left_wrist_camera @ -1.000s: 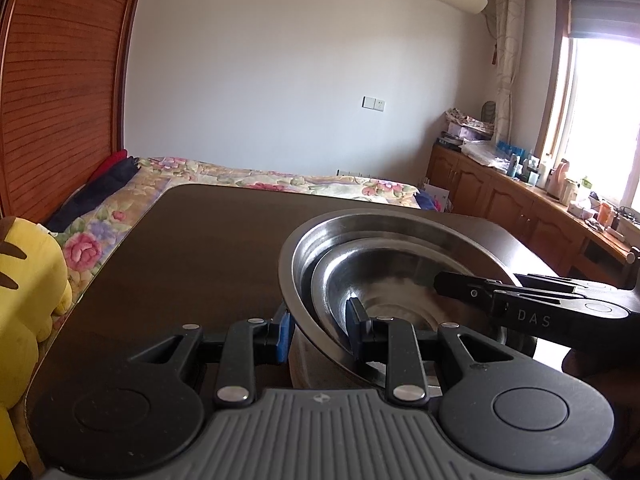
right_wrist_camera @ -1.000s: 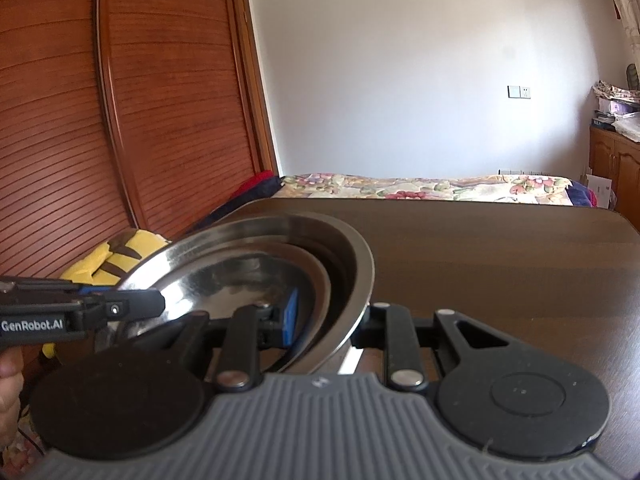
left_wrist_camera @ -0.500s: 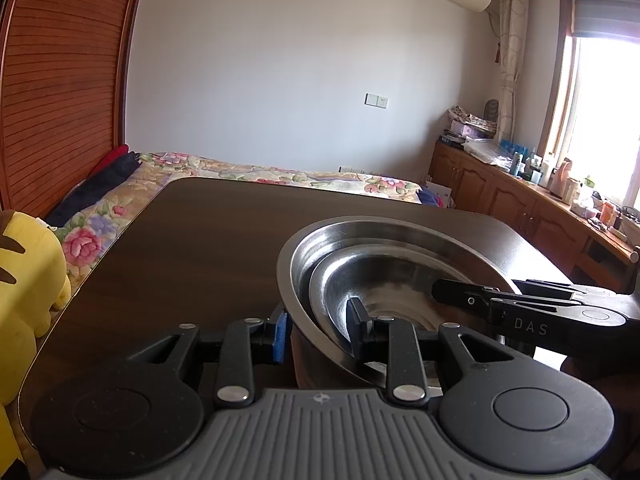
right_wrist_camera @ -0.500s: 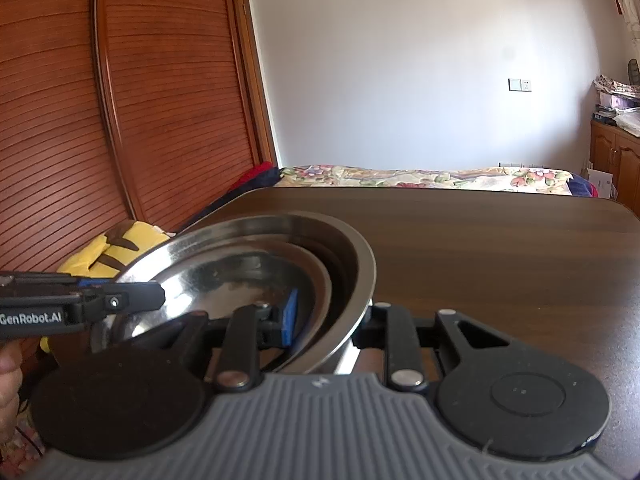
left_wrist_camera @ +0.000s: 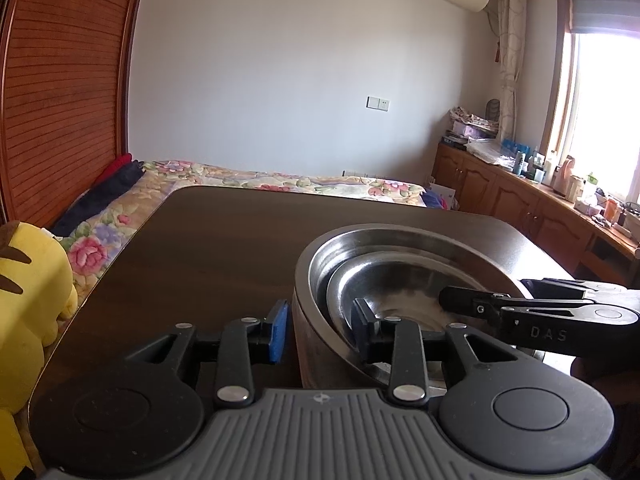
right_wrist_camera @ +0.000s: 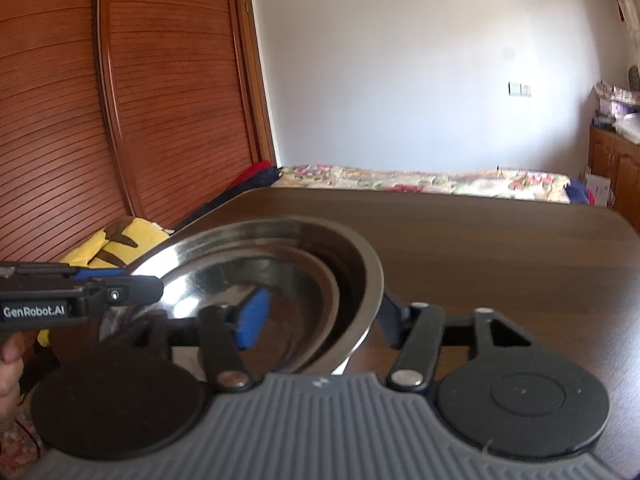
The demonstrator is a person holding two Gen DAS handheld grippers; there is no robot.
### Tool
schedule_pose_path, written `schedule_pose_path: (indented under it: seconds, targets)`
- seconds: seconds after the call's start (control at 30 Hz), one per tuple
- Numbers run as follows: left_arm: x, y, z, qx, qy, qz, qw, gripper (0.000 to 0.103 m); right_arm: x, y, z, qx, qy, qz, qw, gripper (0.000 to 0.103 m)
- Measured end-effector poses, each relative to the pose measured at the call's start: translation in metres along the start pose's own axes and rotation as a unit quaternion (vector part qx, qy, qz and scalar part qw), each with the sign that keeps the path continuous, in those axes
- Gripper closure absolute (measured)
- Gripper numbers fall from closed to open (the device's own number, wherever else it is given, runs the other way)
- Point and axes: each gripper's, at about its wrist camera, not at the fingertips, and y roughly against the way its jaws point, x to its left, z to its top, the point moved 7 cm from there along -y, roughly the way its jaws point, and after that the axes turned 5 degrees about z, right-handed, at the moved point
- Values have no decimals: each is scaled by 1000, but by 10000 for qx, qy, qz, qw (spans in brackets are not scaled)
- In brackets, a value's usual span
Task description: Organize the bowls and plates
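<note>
Here the two steel bowls sit nested on the dark worktop (left_wrist_camera: 224, 248), the small bowl (left_wrist_camera: 400, 276) inside the large bowl (left_wrist_camera: 400, 236), directly ahead of both tools.

The left tool (left_wrist_camera: 320, 320) straddles the near wall of the large bowl. Its blue-padded finger (left_wrist_camera: 278, 332) is outside and its other finger reaches inside over the small bowl. The fingers stand a little apart, and a thin dark gap shows between the blue pad and the bowl wall.

The right tool (right_wrist_camera: 320, 316) straddles the rim from the opposite side. Its blue pad is inside the bowls and its other finger is outside the rim. These fingers are spread wide and grip nothing.

Each tool's fingers cross the other camera's view at the rim, so both crowd the same stack. In the right wrist view, part of a hand (right_wrist_camera: 8, 360) shows at the frame edge behind the left tool.

Beyond the bowls the worktop is bare. Off its edge, to the left of the left tool, sits a yellow plush toy (left_wrist_camera: 28, 280). A bed (left_wrist_camera: 280, 178) with a floral cover lies past the far edge, beside slatted wooden doors (right_wrist_camera: 120, 120). To the right stand wooden cabinets (left_wrist_camera: 500, 196) cluttered with small items.
</note>
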Motion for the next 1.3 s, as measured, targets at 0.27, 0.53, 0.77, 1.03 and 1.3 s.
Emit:
schedule_pose_path:
  seconds: [0.27, 0.53, 0.77, 1.03, 1.3]
  targets:
    - [1, 6, 6, -133, -65, 129, 9998, 21, -3, 14, 6, -92, 108, -220, 9997, 32]
    - [-8, 19, 25, -413, -236, 199, 9987, 7, -12, 44, 27, -395, 104, -429, 9982, 17]
    - [-22, 36, 43, -742, -400, 222, 9962, 0, -18, 65, 44, -645, 245, -707, 9951, 0]
    - [-32, 44, 57, -929, -567, 452, 9930, 0, -26, 72, 48, -592, 247, -1067, 9922, 0]
    - [-40, 52, 69, -1026, -715, 806, 9889, 0, -27, 87, 56, -815, 391, -1372, 9864, 0]
